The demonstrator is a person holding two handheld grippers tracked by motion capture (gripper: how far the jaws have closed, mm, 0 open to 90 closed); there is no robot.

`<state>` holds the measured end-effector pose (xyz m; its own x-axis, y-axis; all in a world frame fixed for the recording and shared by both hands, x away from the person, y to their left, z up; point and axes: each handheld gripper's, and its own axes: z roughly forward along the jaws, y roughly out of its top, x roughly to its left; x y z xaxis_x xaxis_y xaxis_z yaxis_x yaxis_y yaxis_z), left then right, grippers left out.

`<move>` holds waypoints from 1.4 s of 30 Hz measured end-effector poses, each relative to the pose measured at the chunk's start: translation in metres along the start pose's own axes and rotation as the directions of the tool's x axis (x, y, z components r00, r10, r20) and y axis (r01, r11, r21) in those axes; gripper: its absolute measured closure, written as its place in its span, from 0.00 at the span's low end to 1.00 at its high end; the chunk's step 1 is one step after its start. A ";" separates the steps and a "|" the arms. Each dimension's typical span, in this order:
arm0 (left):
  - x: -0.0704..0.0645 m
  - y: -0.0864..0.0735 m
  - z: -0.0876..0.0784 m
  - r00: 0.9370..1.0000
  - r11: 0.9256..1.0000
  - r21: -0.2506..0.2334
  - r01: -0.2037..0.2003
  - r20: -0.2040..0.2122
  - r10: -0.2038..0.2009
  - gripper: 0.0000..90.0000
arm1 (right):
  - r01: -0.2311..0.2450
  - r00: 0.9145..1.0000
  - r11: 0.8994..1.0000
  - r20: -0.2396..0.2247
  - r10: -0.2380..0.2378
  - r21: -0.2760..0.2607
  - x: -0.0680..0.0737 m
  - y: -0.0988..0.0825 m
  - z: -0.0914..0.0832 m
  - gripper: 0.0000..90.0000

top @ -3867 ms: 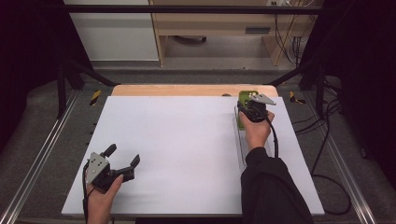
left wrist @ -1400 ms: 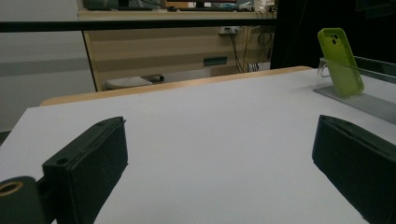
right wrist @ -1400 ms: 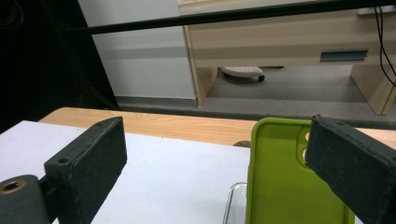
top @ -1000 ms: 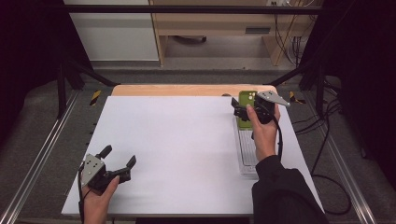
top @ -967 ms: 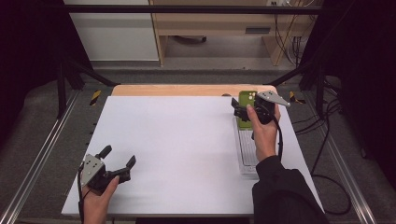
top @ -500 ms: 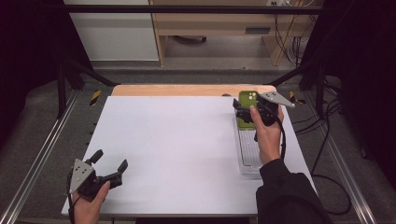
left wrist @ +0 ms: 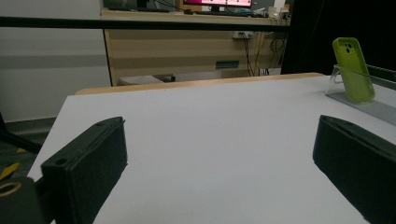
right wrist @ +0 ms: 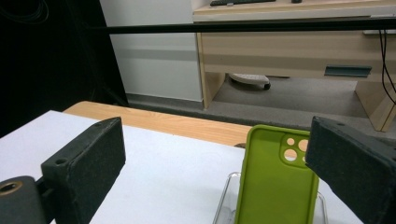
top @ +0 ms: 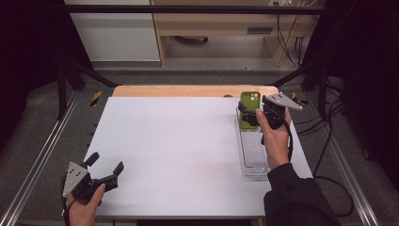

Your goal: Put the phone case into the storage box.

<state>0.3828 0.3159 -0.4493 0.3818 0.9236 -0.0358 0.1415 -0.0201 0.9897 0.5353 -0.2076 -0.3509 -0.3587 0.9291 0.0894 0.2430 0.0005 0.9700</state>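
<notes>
A green phone case [top: 249, 101] stands upright at the far end of a clear plastic tray [top: 254, 157] on the right side of the white table [top: 188, 141]. My right gripper [top: 245, 117] is open, its jaws on either side of the case. In the right gripper view the case [right wrist: 273, 182] rises between the wide jaws, close to the right one, with the tray's clear rim [right wrist: 223, 198] below. My left gripper [top: 107, 161] is open and holds nothing at the table's near left corner. The left gripper view shows the case [left wrist: 353, 70] far off on the tray [left wrist: 373, 108].
A wooden strip [top: 188, 91] borders the table's far edge. Metal rails [top: 42, 155] run along both sides, and cables [top: 329, 155] trail on the floor at the right. A wooden desk [right wrist: 289, 51] stands beyond the table.
My left gripper has drawn back toward the near left corner of the table. My right gripper has shifted slightly right beside the case, which has stayed in place.
</notes>
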 end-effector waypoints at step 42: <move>-0.001 -0.002 0.002 0.999 1.000 0.020 -0.023 0.034 0.022 0.02 | 0.081 0.997 0.997 0.006 -0.080 -0.007 -0.019 -0.009 -0.054 0.05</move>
<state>0.3844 0.3144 -0.4517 0.4159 0.9092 -0.0188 0.1508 -0.0486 0.9874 0.4917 -0.2448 -0.3490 -0.3716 0.9283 0.0097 0.2065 0.0725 0.9758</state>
